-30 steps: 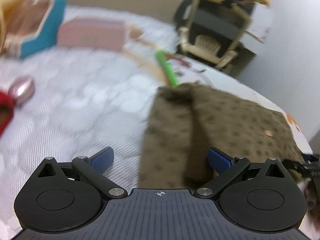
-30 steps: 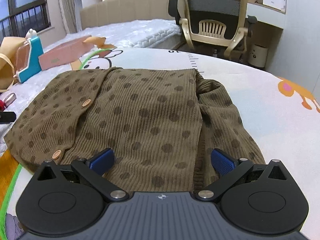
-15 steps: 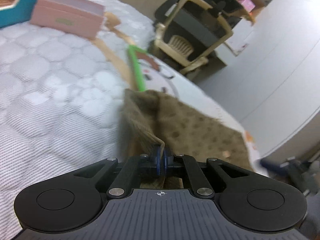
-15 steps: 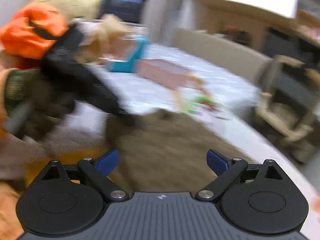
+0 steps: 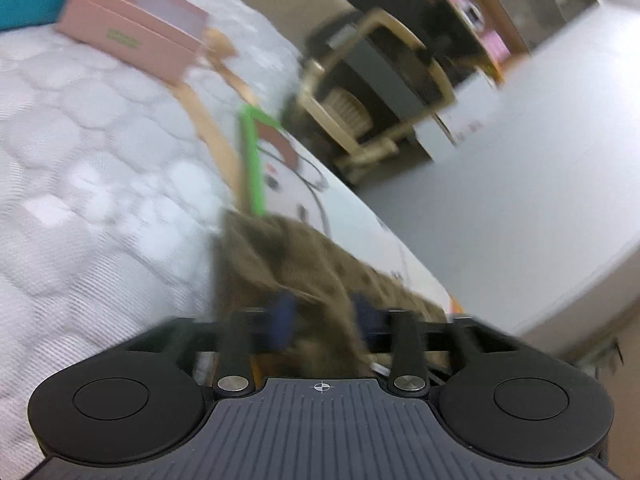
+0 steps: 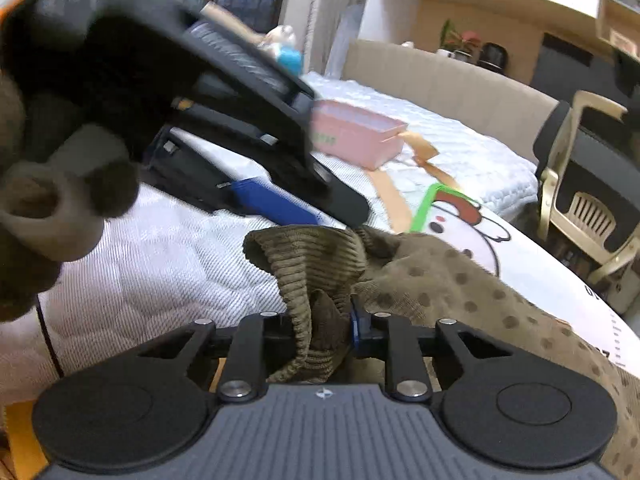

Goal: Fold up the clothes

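Both the left gripper and right gripper pinch the brown dotted corduroy garment's edge, apparently so the person can lift it for a fold.

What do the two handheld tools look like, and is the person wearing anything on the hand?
Both tools share one design: the right tool and left tool have black linkage arms with silver pivot pins, blue finger pads, two round black discs, and a ribbed dark grey body with a small crosshair mark. The hand wears a brownish-grey knit glove.
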`<state>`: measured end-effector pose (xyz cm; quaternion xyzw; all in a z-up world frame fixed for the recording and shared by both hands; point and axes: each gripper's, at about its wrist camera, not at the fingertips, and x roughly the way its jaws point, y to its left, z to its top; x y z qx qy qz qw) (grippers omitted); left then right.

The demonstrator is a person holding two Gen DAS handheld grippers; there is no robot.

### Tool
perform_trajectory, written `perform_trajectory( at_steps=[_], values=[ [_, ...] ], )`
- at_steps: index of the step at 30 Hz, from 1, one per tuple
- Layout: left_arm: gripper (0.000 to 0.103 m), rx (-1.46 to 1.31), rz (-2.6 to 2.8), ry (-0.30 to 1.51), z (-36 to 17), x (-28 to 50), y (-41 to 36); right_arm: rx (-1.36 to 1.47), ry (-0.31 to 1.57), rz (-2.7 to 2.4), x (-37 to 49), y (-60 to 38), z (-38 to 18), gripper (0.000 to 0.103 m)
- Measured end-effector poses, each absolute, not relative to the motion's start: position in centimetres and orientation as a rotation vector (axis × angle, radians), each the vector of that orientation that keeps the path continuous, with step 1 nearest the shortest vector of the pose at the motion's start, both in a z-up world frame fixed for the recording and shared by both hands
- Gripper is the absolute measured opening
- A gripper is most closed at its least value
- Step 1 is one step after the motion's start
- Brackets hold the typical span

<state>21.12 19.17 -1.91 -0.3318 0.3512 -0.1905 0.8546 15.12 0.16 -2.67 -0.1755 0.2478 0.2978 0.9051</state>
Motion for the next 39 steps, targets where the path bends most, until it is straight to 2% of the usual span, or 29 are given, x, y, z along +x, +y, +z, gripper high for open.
perform_trajectory(
  at_steps=[2, 5, 7, 10, 13, 15, 18, 20, 21, 26, 30, 31, 32, 34, 36, 37, 38, 39],
  values=[
    [0.073, -0.724, -0.367, 0.763, -2.4, 21.8, 19.6, -0.335, 0.494, 0.619, 14.9, -0.7, -2.1, 0.019],
    [0.085, -0.744, -0.371, 0.822, -3.4, 23.2, 18.2, -0.291, 0.470, 0.626, 14.4, -2.2, -1.4, 0.018],
    [0.084, -0.750, -0.404, 0.845, -3.3, 24.4, 16.0, -0.261, 0.452, 0.627, 13.8, -3.4, -1.0, 0.017],
    [0.064, -0.705, -0.473, 0.836, -1.3, 25.6, 11.8, -0.214, 0.414, 0.618, 12.9, -5.6, -0.1, 0.017],
    [0.065, -0.568, -0.651, 0.758, 3.0, 25.0, 5.5, -0.116, 0.330, 0.533, 11.2, -10.7, 2.5, 0.017],
    [0.069, -0.507, -0.767, 0.719, 5.3, 24.7, 1.2, -0.038, 0.304, 0.460, 10.6, -15.0, 3.6, 0.017],
    [0.075, -0.474, -0.911, 0.706, 7.5, 24.8, -4.7, 0.049, 0.390, 0.322, 11.3, -20.7, 1.8, 0.017],
    [0.089, -0.456, -0.953, 0.696, 8.9, 24.9, -7.1, 0.106, 0.446, 0.229, 11.8, -24.5, 0.5, 0.015],
    [0.093, -0.434, -0.945, 0.676, 9.5, 24.9, -7.6, 0.135, 0.473, 0.183, 12.0, -26.4, -0.1, 0.013],
    [0.095, -0.238, -0.732, 0.606, 9.7, 23.6, -6.1, 0.237, 0.566, 0.066, 12.9, -32.3, -2.8, 0.013],
    [0.095, -0.178, -0.579, 0.698, 5.2, 23.6, -3.4, 0.182, 0.539, 0.098, 12.5, -31.7, -2.1, 0.015],
    [0.093, -0.201, -0.560, 0.733, 3.8, 23.9, -2.7, 0.156, 0.521, 0.100, 12.3, -31.6, -1.5, 0.016],
    [0.085, -0.223, -0.552, 0.761, 2.7, 24.2, -2.2, 0.128, 0.492, 0.096, 11.8, -31.5, -0.6, 0.021],
    [0.071, -0.267, -0.540, 0.813, 0.4, 24.7, -1.3, 0.078, 0.431, 0.098, 11.2, -31.4, 1.5, 0.025],
    [0.066, -0.316, -0.573, 0.812, -0.7, 25.1, -1.2, 0.055, 0.355, 0.136, 11.3, -31.6, 4.0, 0.034],
    [0.057, -0.324, -0.598, 0.801, -0.7, 24.9, -1.2, 0.039, 0.325, 0.160, 11.4, -31.4, 5.2, 0.039],
    [0.050, -0.317, -0.626, 0.783, -0.4, 25.0, -1.8, 0.023, 0.312, 0.194, 12.2, -31.0, 6.2, 0.040],
    [0.048, -0.308, -0.652, 0.765, -0.1, 25.0, -2.4, 0.013, 0.310, 0.230, 13.4, -30.4, 7.0, 0.040]
  ],
)
